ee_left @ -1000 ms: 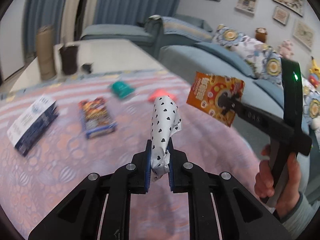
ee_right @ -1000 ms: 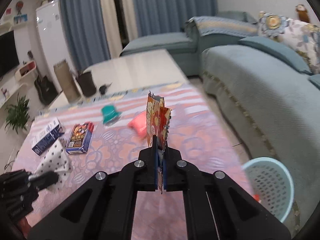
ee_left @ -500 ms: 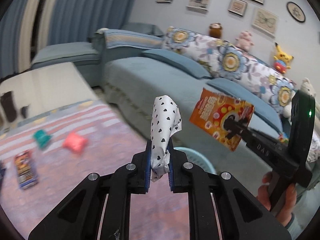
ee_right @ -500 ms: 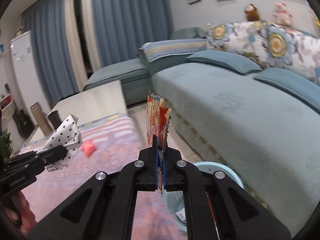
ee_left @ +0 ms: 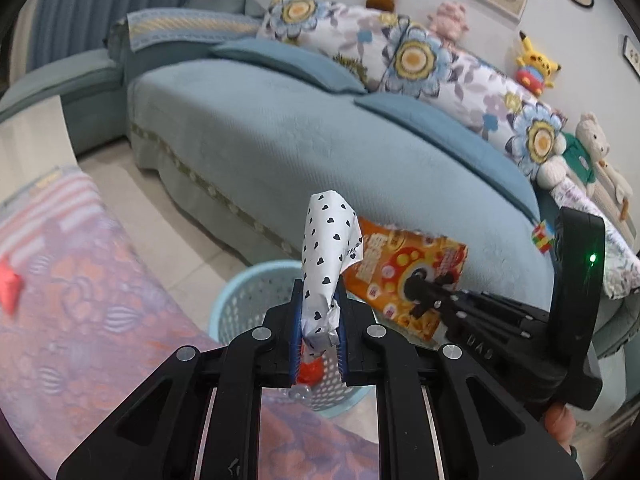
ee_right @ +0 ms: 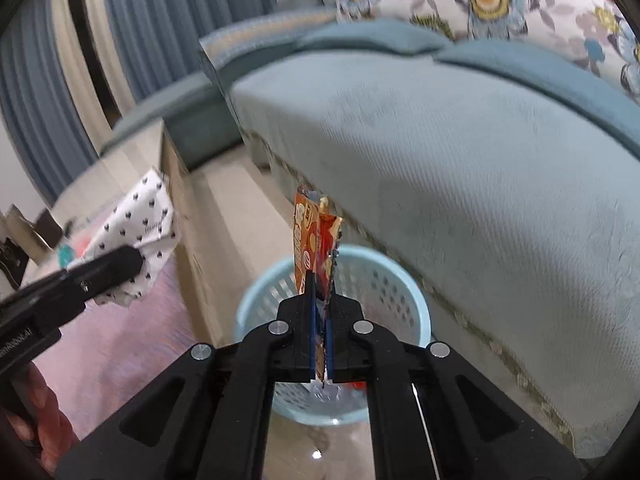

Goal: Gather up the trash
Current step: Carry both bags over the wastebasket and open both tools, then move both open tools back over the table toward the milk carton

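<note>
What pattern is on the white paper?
Little black hearts on the white paper, clearest in the left wrist view.

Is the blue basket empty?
No. The blue basket already holds some trash: red and clear bits show through its bottom, behind the right gripper.

1. Light-blue basket (ee_left: 240, 300): near rim and contents mostly hidden behind the left gripper (ee_left: 318, 344); only a red scrap shows.
2. Beside the basket, the orange wrapper (ee_right: 316, 240) is edge-on, print unreadable.
3. Rug left of the basket: red item (ee_left: 9, 286) blurred, cut off by the frame edge.
</note>
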### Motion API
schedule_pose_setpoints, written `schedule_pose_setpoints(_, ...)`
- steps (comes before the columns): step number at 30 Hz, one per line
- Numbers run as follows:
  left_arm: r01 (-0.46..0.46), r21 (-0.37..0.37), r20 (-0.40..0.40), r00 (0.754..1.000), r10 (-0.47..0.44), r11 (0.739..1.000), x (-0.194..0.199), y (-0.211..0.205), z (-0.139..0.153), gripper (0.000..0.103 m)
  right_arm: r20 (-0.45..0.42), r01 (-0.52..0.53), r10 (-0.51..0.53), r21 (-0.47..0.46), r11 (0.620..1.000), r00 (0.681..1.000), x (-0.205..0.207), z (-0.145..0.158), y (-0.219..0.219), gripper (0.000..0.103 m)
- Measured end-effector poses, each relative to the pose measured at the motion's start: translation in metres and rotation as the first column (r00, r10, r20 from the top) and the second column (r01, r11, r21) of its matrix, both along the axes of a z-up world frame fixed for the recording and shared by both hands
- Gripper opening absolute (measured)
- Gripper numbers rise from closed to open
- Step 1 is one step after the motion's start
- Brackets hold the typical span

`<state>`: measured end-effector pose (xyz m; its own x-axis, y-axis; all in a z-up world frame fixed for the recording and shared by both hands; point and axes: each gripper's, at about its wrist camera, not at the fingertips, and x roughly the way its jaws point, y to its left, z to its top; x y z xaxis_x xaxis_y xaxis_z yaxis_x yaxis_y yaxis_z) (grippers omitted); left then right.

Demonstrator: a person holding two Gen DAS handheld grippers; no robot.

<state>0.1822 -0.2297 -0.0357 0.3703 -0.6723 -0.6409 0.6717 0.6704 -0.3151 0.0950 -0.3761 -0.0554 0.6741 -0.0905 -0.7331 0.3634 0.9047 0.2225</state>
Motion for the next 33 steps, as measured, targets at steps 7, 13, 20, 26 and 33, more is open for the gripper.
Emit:
schedule_pose_setpoints(7,0.023,0.039,-0.071,0.997,-0.02,0.999,0.01,-0.019,-0.037,0.012,-0.092,0.018,-0.014,0.049,0.999,0.996,0.007,-0.036,-0.007,0.002)
schedule_pose_setpoints(13,0.013,0.047,-0.107,0.994,-0.008,0.999,0.014,-0.015,-0.05,0.037,-0.129,0.031,-0.017,0.107,0.994,0.991,0.012,-0.05,-0.015,0.004)
schedule_pose_setpoints(20,-0.009,0.026,-0.109,0.994,0.012,1.0,0.018,0.002,-0.047,0.054,-0.145,0.035,-0.015,0.136,0.99,0.989,0.018,-0.056,-0.015,0.011)
schedule_pose_setpoints(26,-0.033,0.009,-0.097,0.995,0.034,0.999,0.02,0.018,-0.036,0.055,-0.112,0.03,-0.019,0.098,0.995,0.994,0.019,-0.042,-0.008,0.04)
schedule_pose_setpoints(33,-0.099,-0.031,-0.036,0.995,0.098,0.995,0.019,0.057,-0.001,0.055,-0.03,-0.049,0.05,0.022,0.999,0.998,0.023,0.002,0.024,0.041)
